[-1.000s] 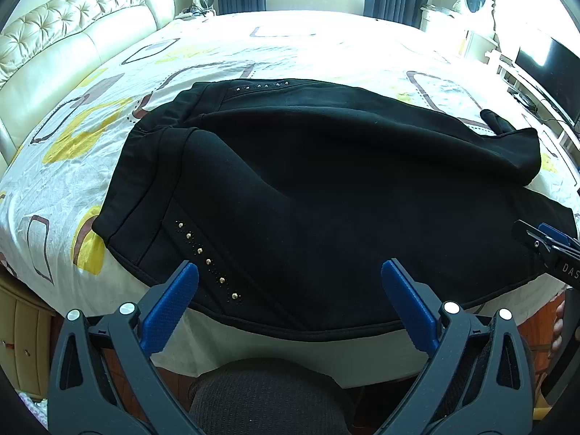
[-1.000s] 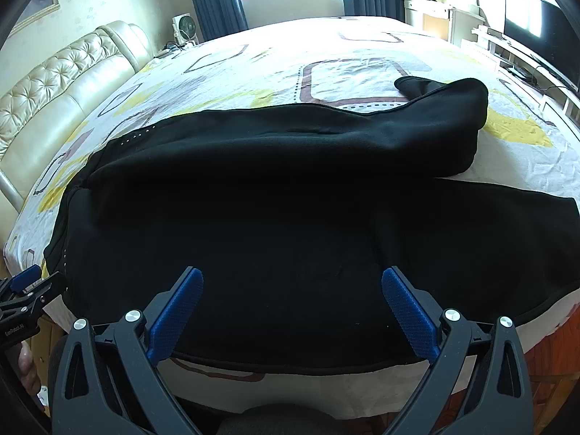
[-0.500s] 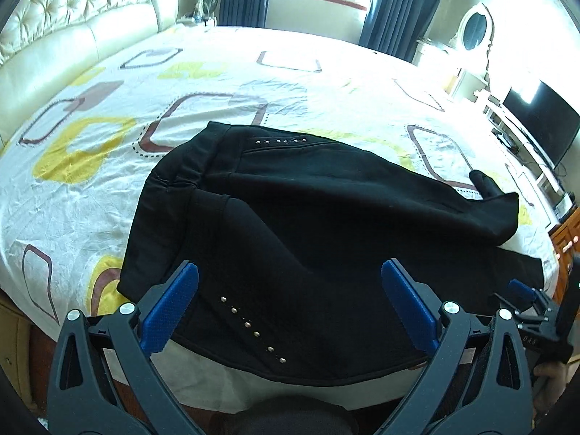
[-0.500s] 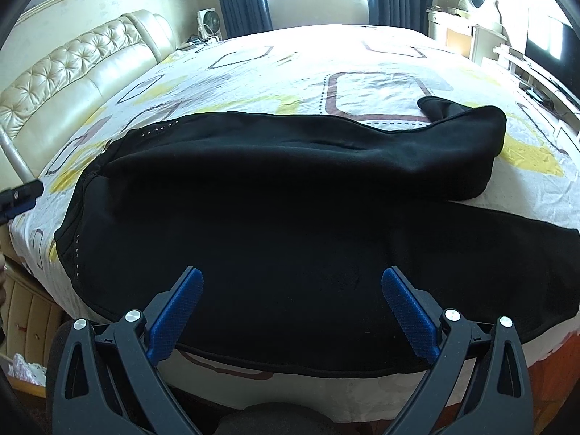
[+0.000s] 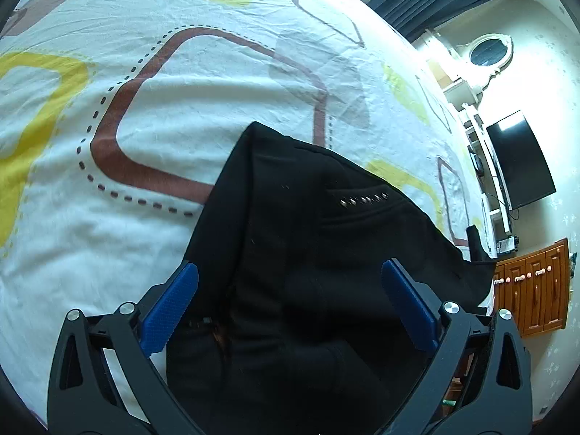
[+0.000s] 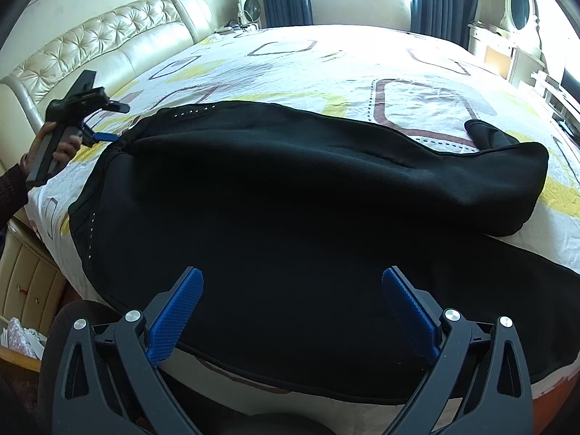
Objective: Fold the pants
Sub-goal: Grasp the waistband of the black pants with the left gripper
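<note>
Black pants with small metal studs lie spread across the bed, one leg folded over the other, the cuff at the right. My left gripper is open and hangs right over the waistband corner at the pants' left end. In the right wrist view it shows at the far left, held by a hand at the waistband. My right gripper is open above the near edge of the pants, by the bed's front edge.
The bed sheet is white with yellow and brown shapes. A cream tufted headboard stands at the left. A nightstand sits low left. A TV and wooden cabinet stand at the right.
My left gripper has moved forward and left over the bed to the waistband end, now close above the cloth. The right gripper has barely moved. Both stay open.
</note>
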A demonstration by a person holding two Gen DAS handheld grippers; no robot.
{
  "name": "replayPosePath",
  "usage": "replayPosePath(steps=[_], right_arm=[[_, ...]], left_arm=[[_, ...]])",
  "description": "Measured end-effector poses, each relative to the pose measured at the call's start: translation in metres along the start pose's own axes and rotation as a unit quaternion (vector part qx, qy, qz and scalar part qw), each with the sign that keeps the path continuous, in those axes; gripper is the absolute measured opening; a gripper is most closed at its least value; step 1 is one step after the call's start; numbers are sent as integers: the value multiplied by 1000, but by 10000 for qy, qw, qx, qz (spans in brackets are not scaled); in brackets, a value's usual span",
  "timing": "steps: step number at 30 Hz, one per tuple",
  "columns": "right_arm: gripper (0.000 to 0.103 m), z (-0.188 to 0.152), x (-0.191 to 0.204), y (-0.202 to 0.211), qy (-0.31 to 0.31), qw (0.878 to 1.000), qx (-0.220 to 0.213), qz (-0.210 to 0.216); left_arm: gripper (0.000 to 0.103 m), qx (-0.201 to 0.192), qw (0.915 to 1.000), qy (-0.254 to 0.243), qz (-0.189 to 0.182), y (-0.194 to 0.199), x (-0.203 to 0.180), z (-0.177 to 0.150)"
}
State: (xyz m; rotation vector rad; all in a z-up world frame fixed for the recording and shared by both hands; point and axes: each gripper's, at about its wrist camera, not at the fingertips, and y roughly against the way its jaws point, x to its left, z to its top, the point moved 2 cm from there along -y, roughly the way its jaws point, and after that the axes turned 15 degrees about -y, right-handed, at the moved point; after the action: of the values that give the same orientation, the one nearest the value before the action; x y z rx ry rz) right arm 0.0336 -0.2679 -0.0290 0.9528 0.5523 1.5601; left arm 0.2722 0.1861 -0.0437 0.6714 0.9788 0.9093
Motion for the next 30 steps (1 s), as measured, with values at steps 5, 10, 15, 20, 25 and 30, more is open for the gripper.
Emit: replayPosePath(steps=[5,10,15,20,25,30], right_arm=[[99,3,6,-9,130,9994,184,267],[99,31,13,-21,226,9956,300,863],[99,76,22,-32,678,9895,194,1261],[99,124,26,-60,1050,9883,309,1057],[99,156,17,-103,1101,9875,676,897],[99,174,3,-137,952,9872,909,898]], left_arm=[[101,370,9989,-271,-28,-34,21,22],[101,372,9921,-579,-1046,-47,3,29],[101,505,9871,-586,-1403,-58,0,28],[101,203,9795,-861,-1808,-56,6,18],[101,-53,9834,-52,-1812,-54,22,38],[94,-19,9894,-497,-1365,-65,12,47]])
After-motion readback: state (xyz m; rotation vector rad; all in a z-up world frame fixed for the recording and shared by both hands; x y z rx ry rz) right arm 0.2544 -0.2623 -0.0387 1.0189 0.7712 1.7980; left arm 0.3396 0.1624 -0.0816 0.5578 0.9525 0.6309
